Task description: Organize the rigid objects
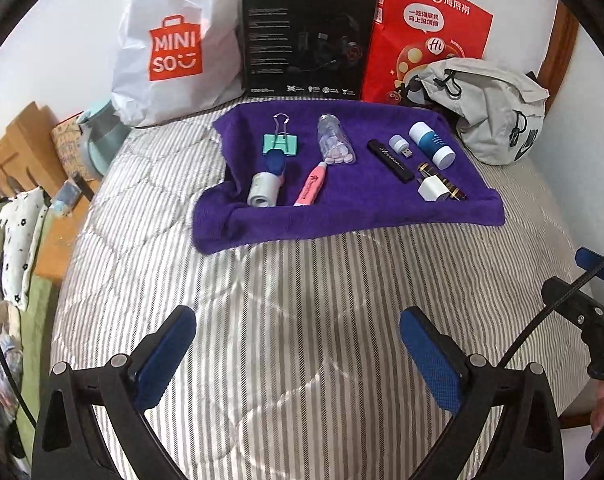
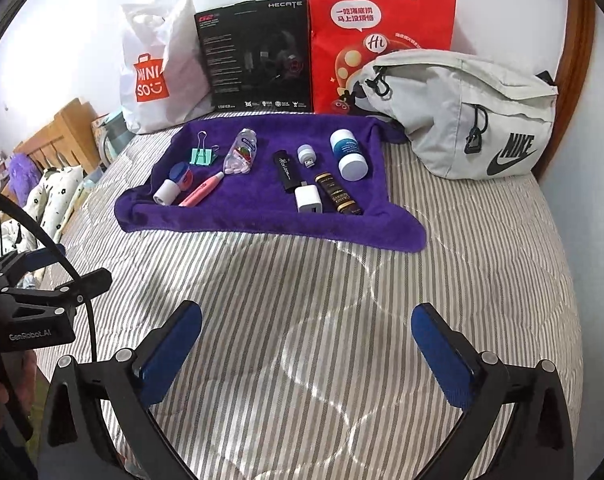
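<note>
Both the left tongs (image 1: 296, 354) and right tongs (image 2: 306, 350) gape wide, empty. The purple towel (image 2: 262, 220) lies ahead; its small objects lie mostly lengthwise toward the tongs.

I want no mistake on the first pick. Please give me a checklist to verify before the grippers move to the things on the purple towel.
1. Left gripper open, holding nothing: ok.
2. Right gripper open, holding nothing: ok.
3. Purple towel lies ahead, nothing blocking the way: ok.
4. White charger apart from the brown tube: not ok, they touch.
5. Pink pen free to pinch: ok.
6. Where the things should go: cannot tell.
</note>
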Motion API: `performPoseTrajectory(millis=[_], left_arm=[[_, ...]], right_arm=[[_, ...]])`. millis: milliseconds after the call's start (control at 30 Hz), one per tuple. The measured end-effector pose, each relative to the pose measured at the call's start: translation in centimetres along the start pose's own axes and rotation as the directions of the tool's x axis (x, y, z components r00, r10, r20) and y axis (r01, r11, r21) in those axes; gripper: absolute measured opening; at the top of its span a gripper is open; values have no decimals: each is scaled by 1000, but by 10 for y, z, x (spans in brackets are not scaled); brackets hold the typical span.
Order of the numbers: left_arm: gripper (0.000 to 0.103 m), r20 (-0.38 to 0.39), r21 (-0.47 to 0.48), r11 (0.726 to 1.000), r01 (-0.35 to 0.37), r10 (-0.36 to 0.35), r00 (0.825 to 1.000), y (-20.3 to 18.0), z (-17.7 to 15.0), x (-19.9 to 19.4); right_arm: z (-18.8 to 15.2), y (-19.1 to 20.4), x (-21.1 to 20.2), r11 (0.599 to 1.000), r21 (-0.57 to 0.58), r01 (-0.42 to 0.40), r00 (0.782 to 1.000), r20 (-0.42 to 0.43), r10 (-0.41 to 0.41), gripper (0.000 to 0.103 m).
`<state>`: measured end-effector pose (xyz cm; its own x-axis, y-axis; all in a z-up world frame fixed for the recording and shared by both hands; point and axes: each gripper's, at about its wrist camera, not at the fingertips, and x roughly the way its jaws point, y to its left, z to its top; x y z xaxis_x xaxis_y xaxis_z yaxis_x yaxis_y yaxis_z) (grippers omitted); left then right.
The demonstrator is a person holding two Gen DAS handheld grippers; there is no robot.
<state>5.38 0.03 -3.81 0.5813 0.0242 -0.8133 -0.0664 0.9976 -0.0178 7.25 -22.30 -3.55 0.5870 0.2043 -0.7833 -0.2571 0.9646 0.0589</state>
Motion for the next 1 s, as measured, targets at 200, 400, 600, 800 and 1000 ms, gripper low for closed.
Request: performPoseTrajectory(millis=[200, 400, 600, 800, 1000], left_arm=[[103, 27, -3, 1000, 3, -3, 1000, -1, -6, -16], [103, 43, -9, 1000, 14, -13, 999, -4, -8, -24], [103, 61, -2, 1000, 20, -20, 998, -9, -6, -31], [103, 65, 11, 1000, 16, -17, 998, -13, -4, -32], [103, 54, 6, 1000, 25, -26, 998, -12, -3, -29]], right_arm=[[-9, 0, -9, 1000, 20, 24, 1000, -2, -24, 103], [-12, 0, -16, 999, 18, 44, 999, 2, -44, 103], [-12, 1, -20, 998, 15, 57, 998, 12, -57, 103], [-12, -3, -19, 997, 26, 70, 997, 7, -70, 103], [-11, -7, -19, 996, 30, 83, 997, 6, -83, 103]])
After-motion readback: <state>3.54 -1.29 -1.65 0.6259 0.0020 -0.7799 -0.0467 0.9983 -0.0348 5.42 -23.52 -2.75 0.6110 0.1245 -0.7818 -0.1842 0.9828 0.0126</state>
